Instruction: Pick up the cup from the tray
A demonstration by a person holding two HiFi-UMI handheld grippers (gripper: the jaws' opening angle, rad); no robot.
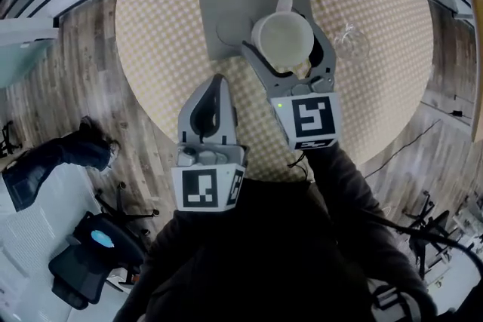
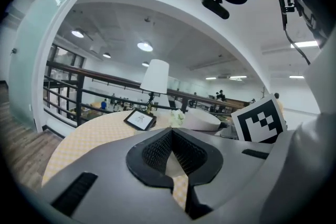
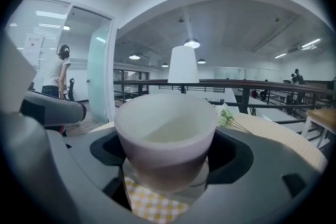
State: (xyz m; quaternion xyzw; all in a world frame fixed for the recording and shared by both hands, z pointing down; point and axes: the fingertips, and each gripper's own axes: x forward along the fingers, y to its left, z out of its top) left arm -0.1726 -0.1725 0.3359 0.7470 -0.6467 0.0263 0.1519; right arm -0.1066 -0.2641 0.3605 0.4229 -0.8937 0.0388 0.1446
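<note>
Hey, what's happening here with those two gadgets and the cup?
A person holds a gripper in each hand over a round table. The right gripper has its fingers on either side of the cup at the grey tray; whether they squeeze it yet is unclear. The left gripper hangs nearer the table's edge, fingers together, holding nothing.

Left tool (image 1: 219,81) closed — right tool (image 1: 281,38) clamped on cup (image 3: 164,139)

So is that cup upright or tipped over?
Upright. The cup shows a level rim with its mouth facing up, and the head view looks straight down into it.
</note>
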